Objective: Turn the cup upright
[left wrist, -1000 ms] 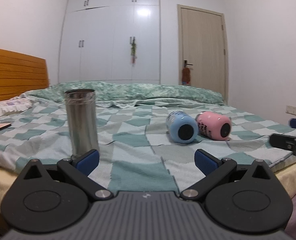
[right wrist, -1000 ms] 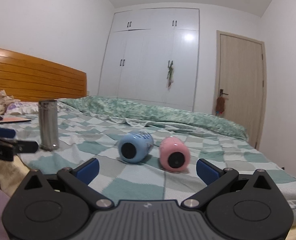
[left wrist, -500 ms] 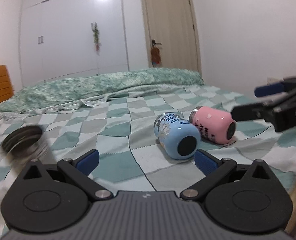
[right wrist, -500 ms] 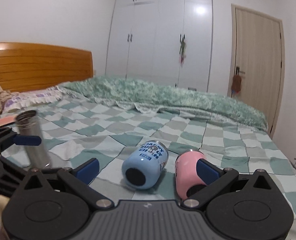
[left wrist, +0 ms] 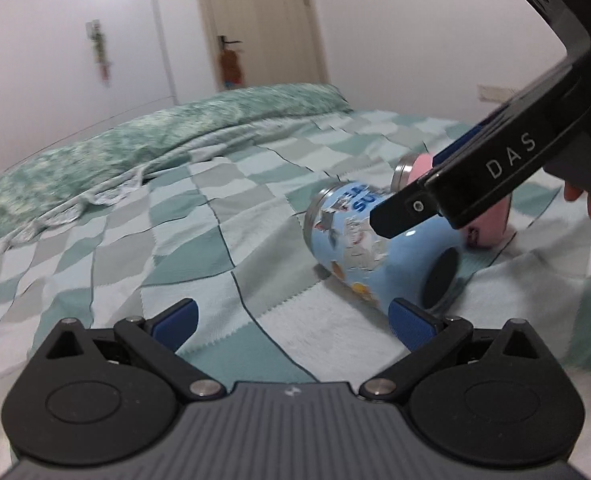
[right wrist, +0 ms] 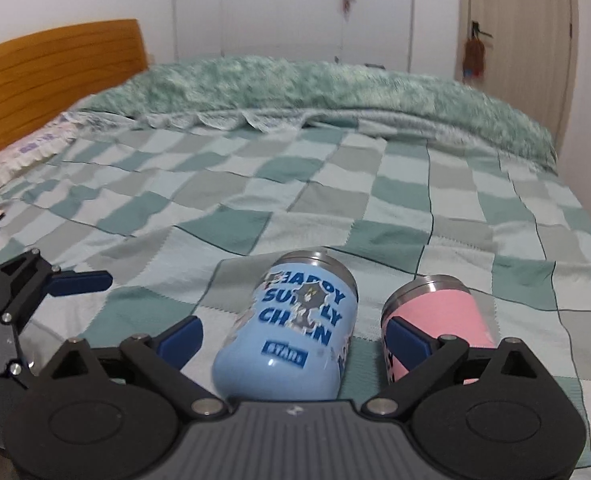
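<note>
A blue cup [right wrist: 295, 332] with printed lettering lies on its side on the checked bedspread, base toward me, steel rim away. A pink cup [right wrist: 443, 320] lies on its side just right of it. My right gripper [right wrist: 293, 340] is open and hangs over the blue cup, its fingers either side of it and not touching. In the left wrist view the blue cup [left wrist: 359, 256] lies ahead and to the right of my open, empty left gripper [left wrist: 293, 320]. The right gripper's arm crosses above the cup and hides most of the pink cup [left wrist: 487, 224].
The checked bedspread [right wrist: 295, 200] covers the bed, with a rumpled green duvet [right wrist: 335, 88] at the far side. A wooden headboard [right wrist: 51, 64] stands at the left. A door [right wrist: 511, 40] and white wardrobes are behind.
Both grippers have moved forward and down toward the blue cup. The steel tumbler at the left has left both views. The right gripper now straddles the blue cup.
</note>
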Motion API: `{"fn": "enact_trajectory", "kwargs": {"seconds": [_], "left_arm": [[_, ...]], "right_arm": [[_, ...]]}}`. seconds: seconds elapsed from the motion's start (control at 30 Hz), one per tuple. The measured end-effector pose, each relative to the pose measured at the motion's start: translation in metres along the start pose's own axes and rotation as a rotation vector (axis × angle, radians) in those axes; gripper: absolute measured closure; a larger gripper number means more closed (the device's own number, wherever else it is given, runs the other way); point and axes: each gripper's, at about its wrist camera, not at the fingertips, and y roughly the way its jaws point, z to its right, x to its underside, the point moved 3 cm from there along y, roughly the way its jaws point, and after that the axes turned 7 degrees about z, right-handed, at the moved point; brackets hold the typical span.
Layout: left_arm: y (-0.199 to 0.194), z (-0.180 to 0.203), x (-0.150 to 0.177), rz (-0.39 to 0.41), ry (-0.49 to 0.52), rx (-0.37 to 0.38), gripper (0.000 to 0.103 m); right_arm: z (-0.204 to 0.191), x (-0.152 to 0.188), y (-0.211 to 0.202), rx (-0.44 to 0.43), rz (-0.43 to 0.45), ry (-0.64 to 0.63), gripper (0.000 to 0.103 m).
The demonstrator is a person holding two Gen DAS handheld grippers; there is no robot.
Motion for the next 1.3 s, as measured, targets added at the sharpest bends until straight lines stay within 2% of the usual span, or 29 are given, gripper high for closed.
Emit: {"fn": "enact_trajectory", "kwargs": {"seconds": [0.07,0.23,0.4,0.47,0.6,1.0,1.3], "left_arm": [[0.016,-0.011,0.001,-0.014,0.032,0.015,0.0],[0.037,-0.03,0.0,-0.026,0.027,0.043,0.0],[0.046,-0.04,0.009,-0.08,-0.021,0.068,0.0],[0.047,-0.042,0.013,-0.089,-0.036,0.081,0.0],[0.043,-0.038,0.013,-0.097,-0.021,0.072,0.0],[-0.017,-0.012,-0.007,-0.038,0.023,0.093,0.0],[-0.082,0.006,-0.021,0.015,0.027,0.093,0.0]], "right_arm": [[0.0,-0.001,0.015,0.007,-0.03,0.011,0.005],[0.0,0.001,0.042,0.028,-0.085,0.035,0.006],[-0.003,0.007,0.064,0.054,-0.141,0.044,0.006],[-0.005,0.007,0.07,0.063,-0.149,0.035,0.01],[-0.012,0.006,0.073,0.063,-0.176,0.017,0.014],[-0.007,0.001,0.025,0.029,-0.109,0.097,0.018],[-0.021,0.002,-0.05,-0.022,-0.044,0.139,0.019]]}}
